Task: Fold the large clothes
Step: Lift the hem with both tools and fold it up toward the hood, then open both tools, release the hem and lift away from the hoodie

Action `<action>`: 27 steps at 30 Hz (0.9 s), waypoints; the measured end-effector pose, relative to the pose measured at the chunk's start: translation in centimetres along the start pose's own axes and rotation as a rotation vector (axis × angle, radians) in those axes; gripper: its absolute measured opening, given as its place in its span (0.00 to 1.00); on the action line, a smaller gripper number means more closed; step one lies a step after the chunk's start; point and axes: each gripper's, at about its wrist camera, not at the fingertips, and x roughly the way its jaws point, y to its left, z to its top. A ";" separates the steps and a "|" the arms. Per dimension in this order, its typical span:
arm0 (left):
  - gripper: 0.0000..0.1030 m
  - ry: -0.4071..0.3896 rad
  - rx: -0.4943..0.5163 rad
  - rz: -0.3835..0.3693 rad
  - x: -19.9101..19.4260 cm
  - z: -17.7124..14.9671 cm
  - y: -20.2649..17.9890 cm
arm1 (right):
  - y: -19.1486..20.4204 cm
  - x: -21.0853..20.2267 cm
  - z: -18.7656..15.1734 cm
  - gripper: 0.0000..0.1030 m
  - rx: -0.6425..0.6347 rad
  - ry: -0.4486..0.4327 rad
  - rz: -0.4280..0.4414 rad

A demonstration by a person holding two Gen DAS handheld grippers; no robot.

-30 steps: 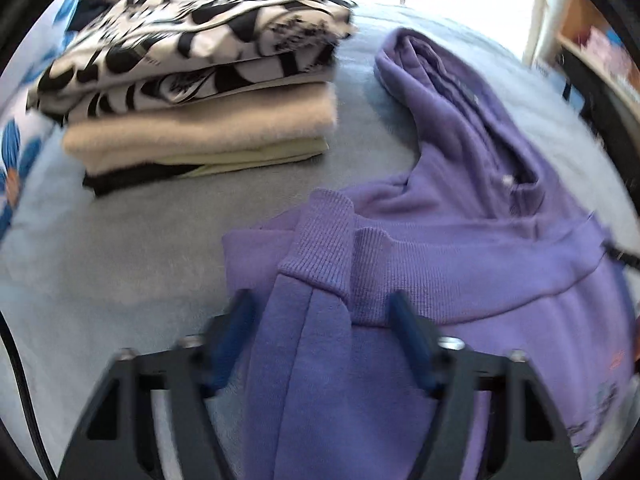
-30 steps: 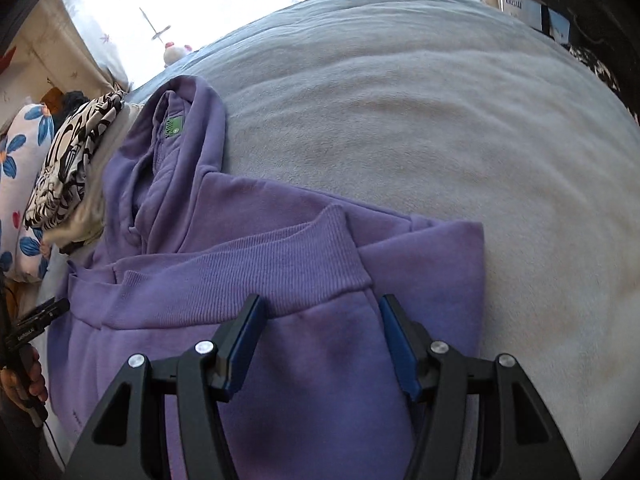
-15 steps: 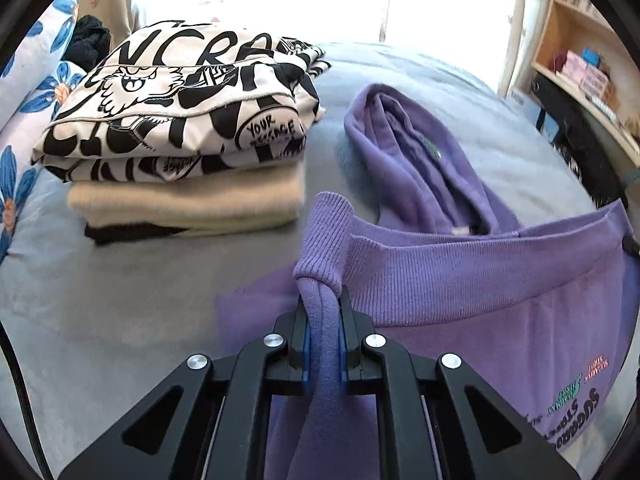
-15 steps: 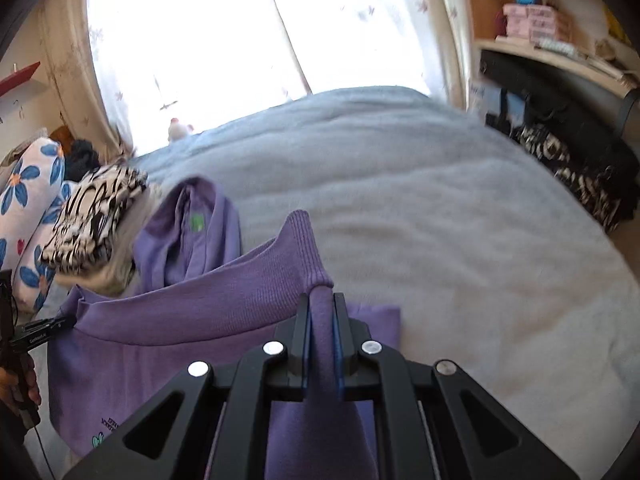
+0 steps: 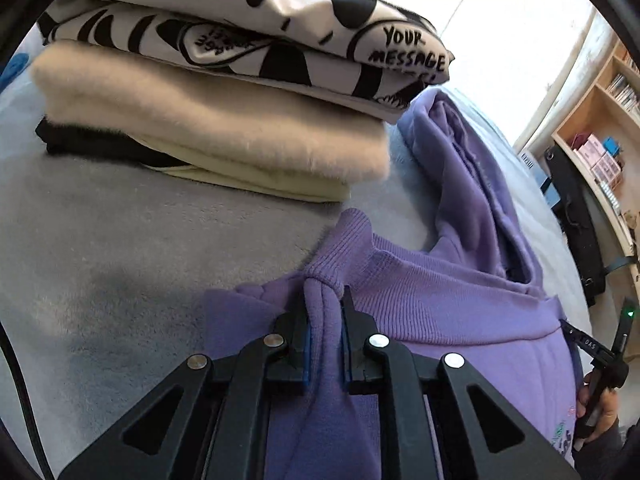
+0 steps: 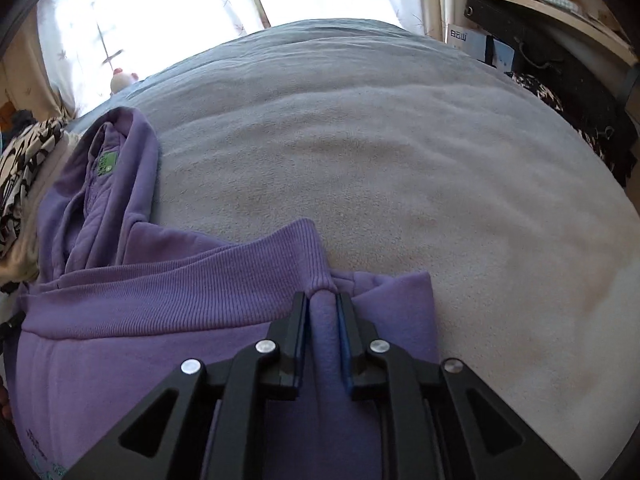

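A purple hoodie [image 5: 440, 292] lies on the grey blanket, its hood [image 5: 472, 184] stretched toward the far side. My left gripper [image 5: 324, 300] pinches a bunched fold of the ribbed hem at the hoodie's left corner; its jaws are opening slightly with the fabric still pressed between the pads. In the right wrist view the hoodie [image 6: 180, 280] spreads to the left, and my right gripper [image 6: 322, 300] grips the hem's right corner the same way, jaws easing open on the cloth. The hem is folded up over the hoodie's body.
A stack of folded clothes [image 5: 224, 92], black-and-white print on top of cream layers, stands just beyond the left gripper, and shows at the left edge [image 6: 24, 160]. Grey blanket [image 6: 400, 160] spreads to the right. Shelves [image 5: 600, 140] and a dark bag [image 6: 560, 80] line the right side.
Both grippers went from open over the hem to shut on it, raised it, then came down forward. The left gripper now sits much nearer the folded stack.
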 end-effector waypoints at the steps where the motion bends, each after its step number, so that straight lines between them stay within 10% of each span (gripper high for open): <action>1: 0.13 0.002 0.003 0.003 -0.3 0.0 -0.2 | 0.1 -0.4 0.3 0.18 -0.010 0.015 -0.006; 8: 0.27 -0.069 0.134 0.170 -5.9 -1.2 -4.7 | 0.8 -6.2 -0.1 0.25 0.014 -0.045 0.066; 18: 0.34 0.070 0.200 0.078 -5.4 -7.9 -13.9 | 11.3 -7.9 -5.6 0.26 -0.129 0.047 0.331; 27: 0.35 0.057 0.150 0.249 -5.6 -11.1 -8.6 | 5.9 -8.0 -9.2 0.08 -0.174 0.015 0.231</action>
